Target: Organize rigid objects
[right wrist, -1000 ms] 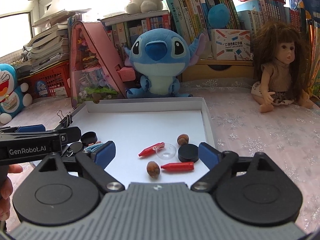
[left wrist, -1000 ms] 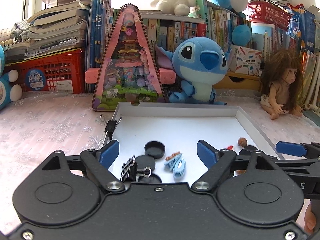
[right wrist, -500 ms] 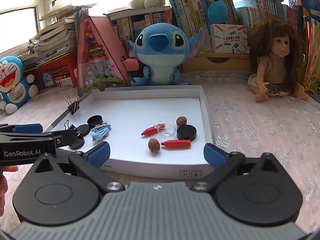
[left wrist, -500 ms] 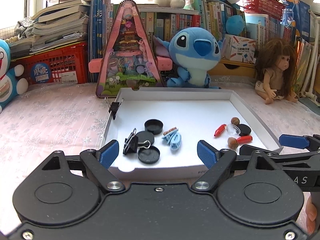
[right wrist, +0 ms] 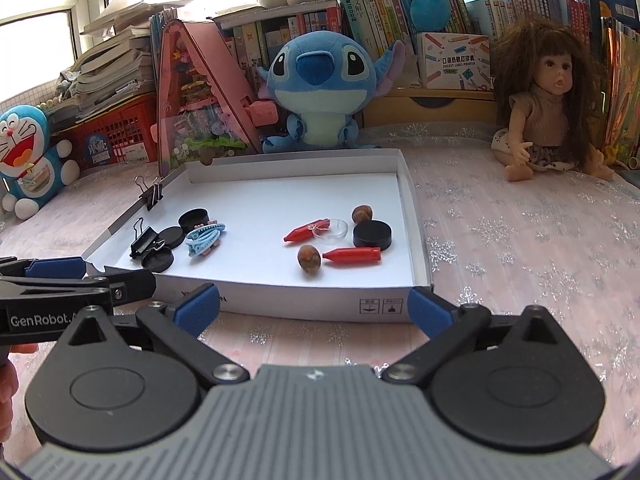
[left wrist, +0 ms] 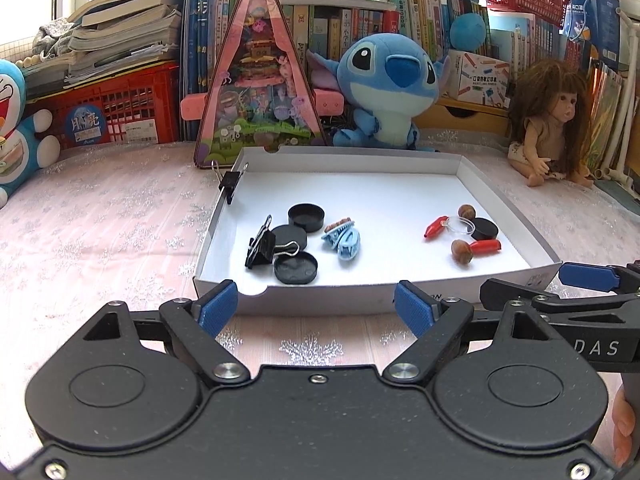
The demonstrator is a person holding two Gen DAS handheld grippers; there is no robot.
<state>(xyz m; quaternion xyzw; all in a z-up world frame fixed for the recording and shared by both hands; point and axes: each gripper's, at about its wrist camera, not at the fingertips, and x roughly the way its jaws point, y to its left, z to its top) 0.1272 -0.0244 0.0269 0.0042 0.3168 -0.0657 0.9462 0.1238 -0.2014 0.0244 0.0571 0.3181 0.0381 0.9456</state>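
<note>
Both hand-held grippers wide open, empty, just in front of the white tray.
Left hand-held gripper (left wrist: 316, 308) and right hand-held gripper (right wrist: 314, 308) hover over the bench (left wrist: 100, 232) at the near wall of the white tray (left wrist: 320, 298). In the tray's left part: black binder clip (left wrist: 260, 247), three black caps (left wrist: 306, 216), blue hair clips (left wrist: 346, 240). Right part: red crayons (right wrist: 352, 255), two nuts (right wrist: 309, 258), black puck (right wrist: 372, 234), clear lens (right wrist: 331, 227). Another binder clip (left wrist: 230, 182) grips the tray's left wall.

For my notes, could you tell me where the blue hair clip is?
In the left wrist view, the blue hair clip lies left of centre in the white box, beside the black caps.
</note>
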